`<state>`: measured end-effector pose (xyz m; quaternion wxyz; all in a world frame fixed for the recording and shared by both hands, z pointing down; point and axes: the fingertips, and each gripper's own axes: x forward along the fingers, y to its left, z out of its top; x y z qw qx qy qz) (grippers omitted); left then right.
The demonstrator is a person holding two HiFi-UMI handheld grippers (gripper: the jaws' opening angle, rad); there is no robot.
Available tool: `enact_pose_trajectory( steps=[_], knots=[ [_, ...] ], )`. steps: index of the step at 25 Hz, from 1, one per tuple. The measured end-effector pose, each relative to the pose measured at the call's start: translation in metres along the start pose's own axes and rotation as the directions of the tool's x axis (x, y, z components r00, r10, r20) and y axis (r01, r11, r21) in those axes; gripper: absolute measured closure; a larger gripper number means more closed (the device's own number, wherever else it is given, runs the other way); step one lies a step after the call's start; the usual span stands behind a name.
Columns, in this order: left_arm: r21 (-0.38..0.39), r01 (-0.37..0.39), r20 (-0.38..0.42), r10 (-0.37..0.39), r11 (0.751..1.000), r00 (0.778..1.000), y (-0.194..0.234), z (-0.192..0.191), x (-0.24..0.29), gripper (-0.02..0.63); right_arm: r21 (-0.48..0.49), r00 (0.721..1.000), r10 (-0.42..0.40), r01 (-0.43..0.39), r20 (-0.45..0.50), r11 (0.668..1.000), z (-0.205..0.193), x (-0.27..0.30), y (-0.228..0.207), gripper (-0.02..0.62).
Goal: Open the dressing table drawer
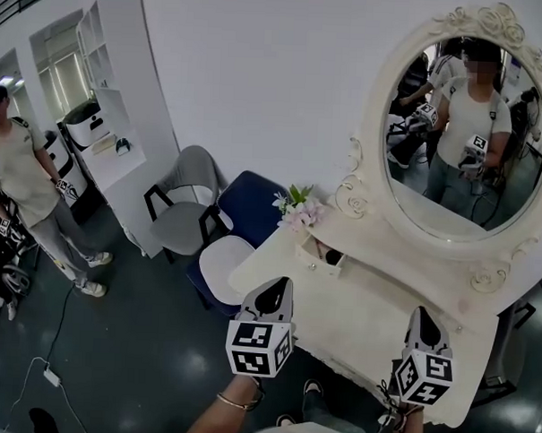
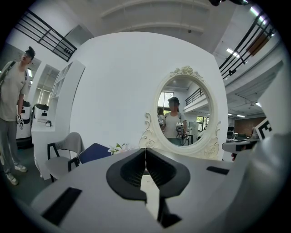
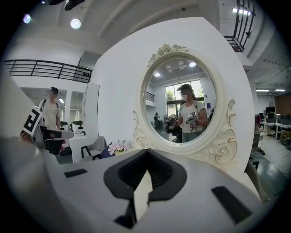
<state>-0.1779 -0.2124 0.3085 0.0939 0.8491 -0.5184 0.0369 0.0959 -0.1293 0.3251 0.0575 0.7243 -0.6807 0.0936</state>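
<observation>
A white dressing table [image 1: 365, 325] stands under an oval mirror [image 1: 463, 130] with a carved frame. On its top, at the left end, a small drawer [image 1: 319, 255] is pulled out a little and shows a dark inside. My left gripper [image 1: 272, 290] hovers over the table's near left corner, short of the drawer, with its jaws together and nothing between them. My right gripper [image 1: 425, 318] hangs over the table's near right part, also shut and holding nothing. In the left gripper view [image 2: 145, 150] and the right gripper view [image 3: 147, 151] each gripper's own body hides the drawer.
Pink flowers [image 1: 298, 206] stand at the table's left end beside the drawer. A blue chair [image 1: 249, 206], a grey chair [image 1: 186, 207] and a white stool [image 1: 222, 258] crowd the table's left side. A person [image 1: 22, 173] stands far left by a white shelf [image 1: 114, 114].
</observation>
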Motion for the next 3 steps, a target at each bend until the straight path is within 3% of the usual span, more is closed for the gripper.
enact_pose_trajectory(
  steps=[3],
  knots=[
    [-0.002, 0.002, 0.0, -0.002, 1.0, 1.0, -0.0012, -0.0005, 0.0023, 0.588, -0.003, 1.0, -0.002, 0.002, -0.007, 1.0, -0.002, 0.0009, -0.0023, 0.591]
  ],
)
